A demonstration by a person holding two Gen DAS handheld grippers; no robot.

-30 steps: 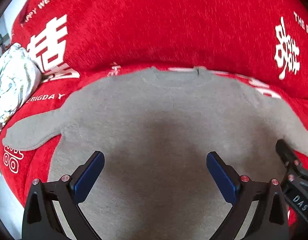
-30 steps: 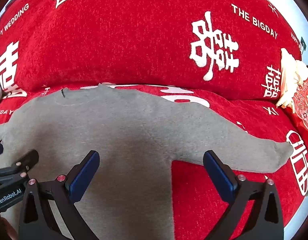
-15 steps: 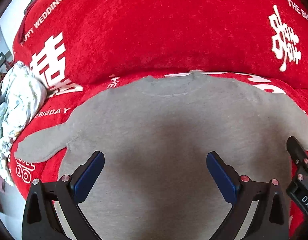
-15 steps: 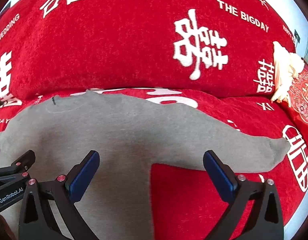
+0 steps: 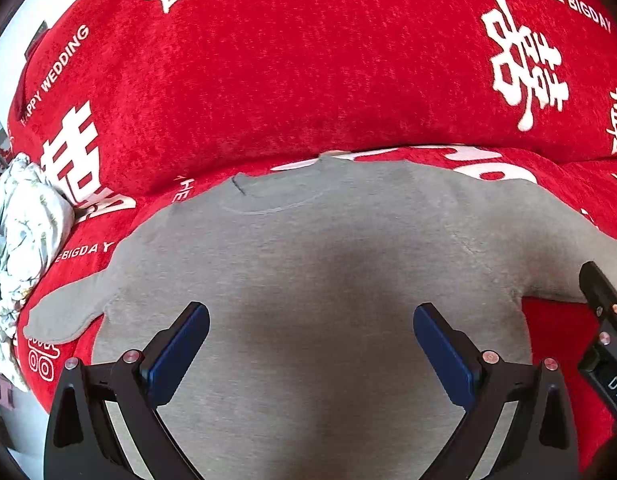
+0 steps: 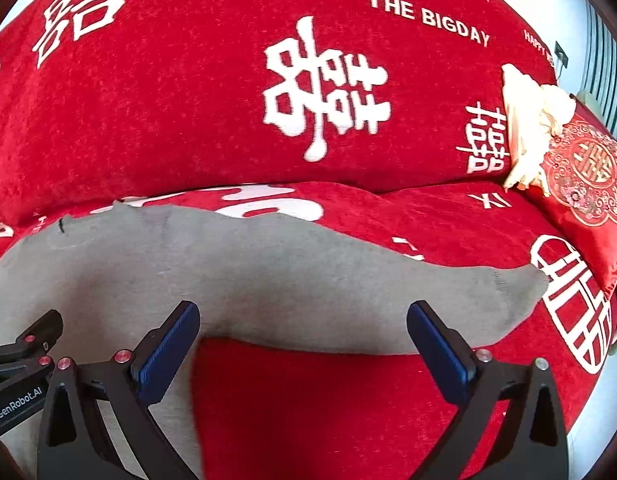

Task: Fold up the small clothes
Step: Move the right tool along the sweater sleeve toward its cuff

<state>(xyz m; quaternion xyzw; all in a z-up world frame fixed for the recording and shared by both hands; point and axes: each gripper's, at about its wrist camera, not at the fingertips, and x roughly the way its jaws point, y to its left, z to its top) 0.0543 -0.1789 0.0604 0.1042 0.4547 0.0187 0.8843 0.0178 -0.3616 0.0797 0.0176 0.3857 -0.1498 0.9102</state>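
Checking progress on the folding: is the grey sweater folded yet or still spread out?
Spread out. The grey sweater lies flat on the red cover, both sleeves stretched sideways, neckline showing, no fold in view.

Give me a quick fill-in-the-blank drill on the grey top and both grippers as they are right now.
1. The grey long-sleeved fleece top lies spread flat on a ____ sofa cover with white lettering.
2. The left gripper has its jaws ____.
3. The right gripper holds ____.
4. Seen by the right wrist camera, a sleeve stretches toward the ____ side of the picture.

Missing words: red; open; nothing; right
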